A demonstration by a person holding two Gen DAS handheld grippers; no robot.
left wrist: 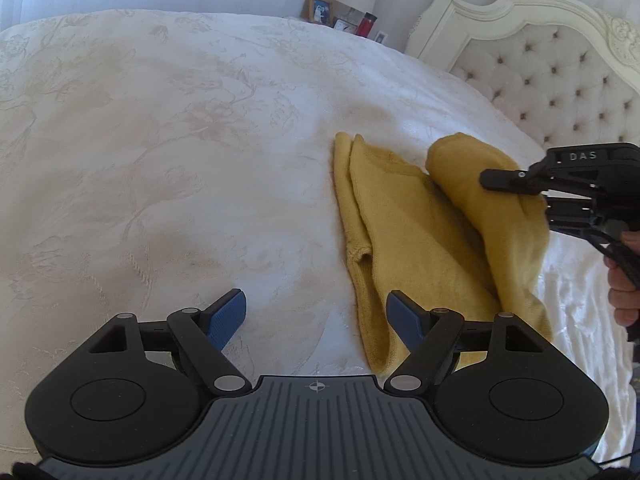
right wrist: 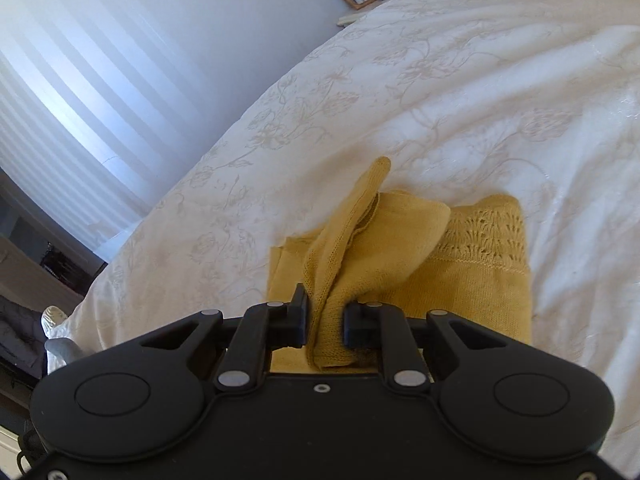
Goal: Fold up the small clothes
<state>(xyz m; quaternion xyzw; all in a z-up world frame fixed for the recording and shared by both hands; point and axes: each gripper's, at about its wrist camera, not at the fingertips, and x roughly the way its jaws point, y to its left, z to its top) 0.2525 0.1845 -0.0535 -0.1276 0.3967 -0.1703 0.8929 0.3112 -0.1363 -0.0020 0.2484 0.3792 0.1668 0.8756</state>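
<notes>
The yellow knit garment [left wrist: 404, 216] lies on the bed [left wrist: 160, 140], partly folded; the right gripper [right wrist: 326, 322] pinches a raised flap of it, mid-fold by my reading; the left gripper [left wrist: 316, 316] hovers spread, holding nothing; next, that flap likely needs laying flat across the body.
</notes>
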